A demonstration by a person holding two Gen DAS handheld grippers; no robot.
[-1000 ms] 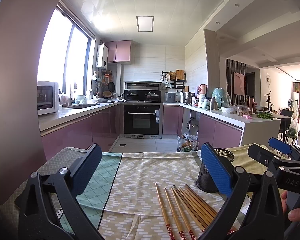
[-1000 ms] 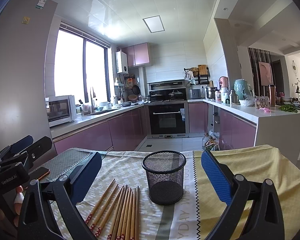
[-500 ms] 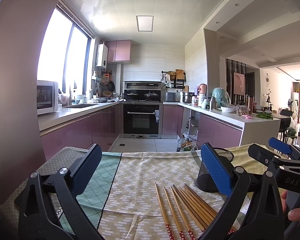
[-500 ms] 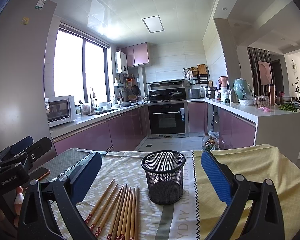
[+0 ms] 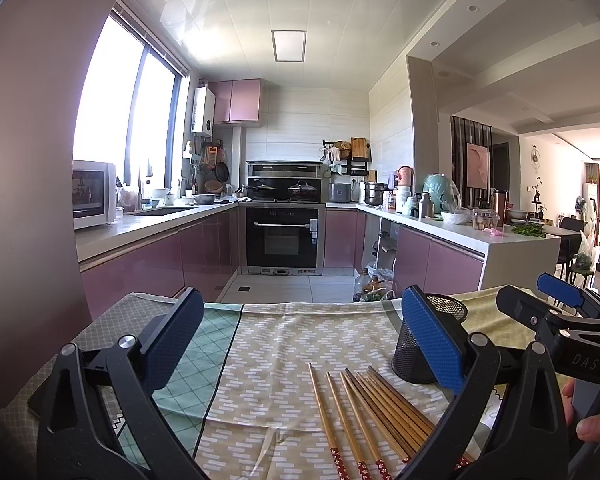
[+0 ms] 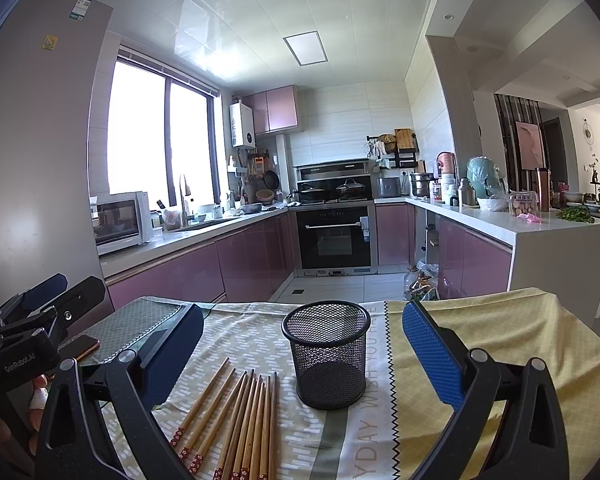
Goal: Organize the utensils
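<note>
**Right wrist view: both grippers wide, chopsticks beside the mesh cup**

Right wrist view, near to far: right gripper (image 6: pixel 303 354) fills the lower frame, blue-padded fingers (image 6: pixel 430 350) spread wide apart, nothing between them but open air. Chopsticks (image 6: pixel 244 420) lie fanned on the patterned cloth (image 6: pixel 480 328) covering the tabletop, lower centre, red-patterned ends toward the camera. Black mesh cup (image 6: pixel 326 354) stands upright just right of them, centre frame, close but whether touching is unclear. Left gripper (image 6: pixel 40 312) shows at the left edge, held in a hand (image 6: pixel 38 394), a phone (image 6: pixel 80 347) on the tabletop near it.

Left wrist view: left gripper (image 5: pixel 302 336) fingers (image 5: pixel 432 340) also wide apart, empty. Chopsticks (image 5: pixel 364 412) sit lower right of centre; mesh cup (image 5: pixel 420 356) partly hidden behind the right-side finger. Right gripper (image 5: pixel 556 312) at the right edge.

Far back: purple kitchen cabinets (image 6: pixel 260 260), oven (image 6: pixel 334 236), microwave (image 6: pixel 118 218) at left.
</note>
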